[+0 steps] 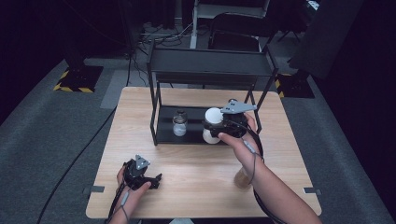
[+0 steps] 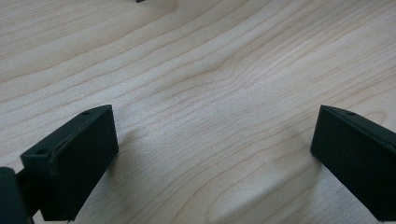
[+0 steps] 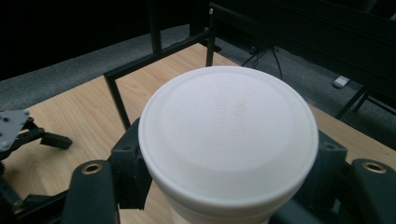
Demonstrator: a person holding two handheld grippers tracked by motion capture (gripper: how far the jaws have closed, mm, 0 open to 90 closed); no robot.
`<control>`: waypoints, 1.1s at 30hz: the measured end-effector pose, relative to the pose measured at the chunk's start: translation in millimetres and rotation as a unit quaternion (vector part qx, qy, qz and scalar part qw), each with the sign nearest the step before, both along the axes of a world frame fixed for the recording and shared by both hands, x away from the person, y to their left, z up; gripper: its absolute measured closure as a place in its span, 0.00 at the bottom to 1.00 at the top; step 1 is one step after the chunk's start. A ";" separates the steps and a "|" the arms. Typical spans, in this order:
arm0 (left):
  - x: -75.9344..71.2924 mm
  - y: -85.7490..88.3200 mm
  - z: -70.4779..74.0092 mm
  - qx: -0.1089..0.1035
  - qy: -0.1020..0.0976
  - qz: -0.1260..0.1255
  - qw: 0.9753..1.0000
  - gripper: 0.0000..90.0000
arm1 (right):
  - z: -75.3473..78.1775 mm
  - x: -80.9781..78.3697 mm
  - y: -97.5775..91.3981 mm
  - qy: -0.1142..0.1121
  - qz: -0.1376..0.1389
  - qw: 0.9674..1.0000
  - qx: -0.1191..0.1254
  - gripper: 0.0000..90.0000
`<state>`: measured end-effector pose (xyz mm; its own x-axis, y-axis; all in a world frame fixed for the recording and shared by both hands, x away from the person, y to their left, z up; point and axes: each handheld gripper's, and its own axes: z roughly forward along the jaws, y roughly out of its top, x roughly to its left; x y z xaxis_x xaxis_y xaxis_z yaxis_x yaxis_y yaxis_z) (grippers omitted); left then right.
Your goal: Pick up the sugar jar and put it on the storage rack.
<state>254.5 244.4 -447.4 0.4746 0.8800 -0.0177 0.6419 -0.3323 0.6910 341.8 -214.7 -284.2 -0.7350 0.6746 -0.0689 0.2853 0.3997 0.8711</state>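
From the high view, the right gripper (image 1: 219,127) holds a white bottle (image 1: 213,122) with a wide white cap at the front edge of the lower shelf of a black rack (image 1: 205,65) that stands on the far half of the bench (image 1: 196,186). The bottle is upright and sits just at the shelf's front rim; whether its base rests on the shelf or is lifted clear cannot be told. A small glass jar (image 1: 180,123) with a dark lid stands on the same shelf, near the bottle on its left. The left gripper (image 1: 142,175) rests low on the near left part of the bench, well apart from the rack.

In the left gripper view, the two black fingers (image 2: 74,158) stand wide apart over bare wood grain, with nothing between them.

In the right gripper view, the white bottle's cap (image 3: 229,135) sits between the fingers (image 3: 128,170), which are clamped on the bottle's body just below the cap; the rack's frame rises behind.

As a judgement, the grasp is done and the bottle's transfer at the shelf is midway; setting it down and releasing it remain.
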 end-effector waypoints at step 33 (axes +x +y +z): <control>1.1 0.8 0.2 0.000 0.001 -0.003 1.000 0.00 | -53.5 68.9 39.8 0.026 -0.043 0.999 -0.019 0.37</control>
<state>255.6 245.3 -447.2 0.4807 0.8767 -0.0176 0.6404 -0.3373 0.6900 410.7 -174.8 -337.7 -0.6780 0.7327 -0.0581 0.3646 0.4039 0.8390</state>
